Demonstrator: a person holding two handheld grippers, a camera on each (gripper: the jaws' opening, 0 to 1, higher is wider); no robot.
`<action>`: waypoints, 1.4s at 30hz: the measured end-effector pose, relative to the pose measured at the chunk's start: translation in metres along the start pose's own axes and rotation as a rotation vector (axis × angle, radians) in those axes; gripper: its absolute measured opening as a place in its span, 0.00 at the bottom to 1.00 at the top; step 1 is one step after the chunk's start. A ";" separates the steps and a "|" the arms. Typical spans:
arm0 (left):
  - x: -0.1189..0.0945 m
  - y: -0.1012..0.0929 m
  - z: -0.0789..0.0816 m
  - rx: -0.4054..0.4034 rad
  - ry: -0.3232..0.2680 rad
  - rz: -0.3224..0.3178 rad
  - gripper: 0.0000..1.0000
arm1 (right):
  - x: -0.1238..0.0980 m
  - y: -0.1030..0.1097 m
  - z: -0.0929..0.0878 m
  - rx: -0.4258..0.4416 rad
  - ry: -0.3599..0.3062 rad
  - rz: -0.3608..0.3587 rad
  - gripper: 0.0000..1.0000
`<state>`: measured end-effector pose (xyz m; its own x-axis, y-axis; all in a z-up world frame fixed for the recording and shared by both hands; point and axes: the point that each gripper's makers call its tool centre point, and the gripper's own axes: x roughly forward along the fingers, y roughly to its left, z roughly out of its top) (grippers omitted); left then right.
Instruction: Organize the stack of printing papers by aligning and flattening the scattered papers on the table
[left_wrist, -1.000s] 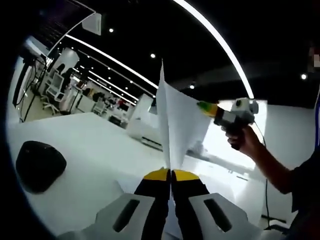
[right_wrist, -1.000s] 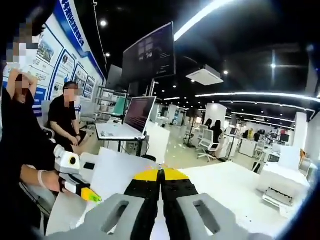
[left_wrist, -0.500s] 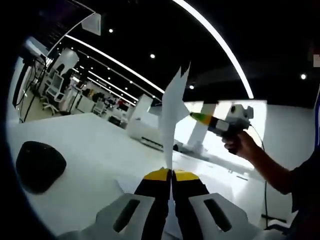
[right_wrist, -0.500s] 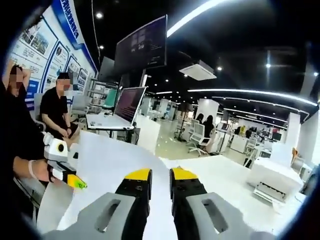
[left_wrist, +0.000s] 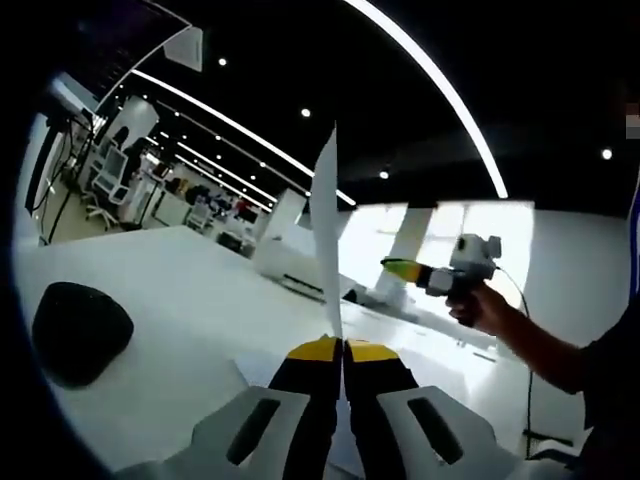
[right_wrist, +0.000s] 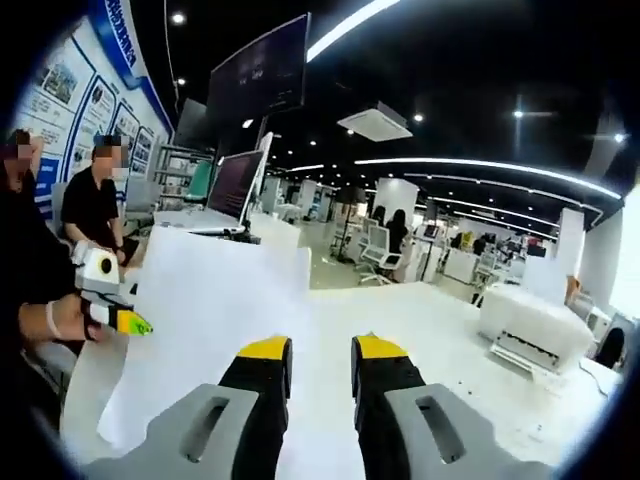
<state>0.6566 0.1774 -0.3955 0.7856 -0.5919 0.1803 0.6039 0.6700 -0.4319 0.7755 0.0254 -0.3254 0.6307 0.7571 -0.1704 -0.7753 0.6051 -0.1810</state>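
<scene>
In the left gripper view my left gripper (left_wrist: 342, 348) is shut on the lower edge of a white paper sheet (left_wrist: 327, 240), which stands up nearly edge-on above the white table (left_wrist: 190, 290). More paper (left_wrist: 258, 365) lies flat under the jaws. My right gripper (left_wrist: 402, 268) hangs to the right of the sheet, apart from it, held by a hand (left_wrist: 478, 305). In the right gripper view my right gripper (right_wrist: 322, 350) is open with nothing between its jaws. The sheet (right_wrist: 205, 305) spreads broad at the left, and my left gripper (right_wrist: 118, 320) holds its left edge.
A black rounded object (left_wrist: 80, 330) lies on the table at the left. A seated person (right_wrist: 92, 200) and a laptop (right_wrist: 232, 185) are at the back left. A white printer (right_wrist: 535, 320) stands at the right. Office desks and chairs fill the background.
My right gripper has opened, let go of the sheet and drawn away to the right. The sheet now hangs from the left gripper alone and has turned edge-on.
</scene>
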 end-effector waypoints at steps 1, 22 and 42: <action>0.000 0.000 0.000 0.000 0.000 -0.001 0.06 | -0.003 0.000 -0.006 0.008 0.010 -0.005 0.20; 0.000 0.000 -0.002 0.019 0.011 0.003 0.06 | -0.113 -0.036 -0.090 0.150 0.051 -0.146 0.21; 0.000 0.001 -0.003 0.023 0.015 0.009 0.06 | -0.174 -0.048 -0.140 0.220 0.061 -0.288 0.24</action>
<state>0.6567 0.1771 -0.3983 0.7889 -0.5924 0.1635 0.6000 0.6851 -0.4130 0.7072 -0.1698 -0.4226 0.8201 0.5356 -0.2015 -0.5498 0.8351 -0.0180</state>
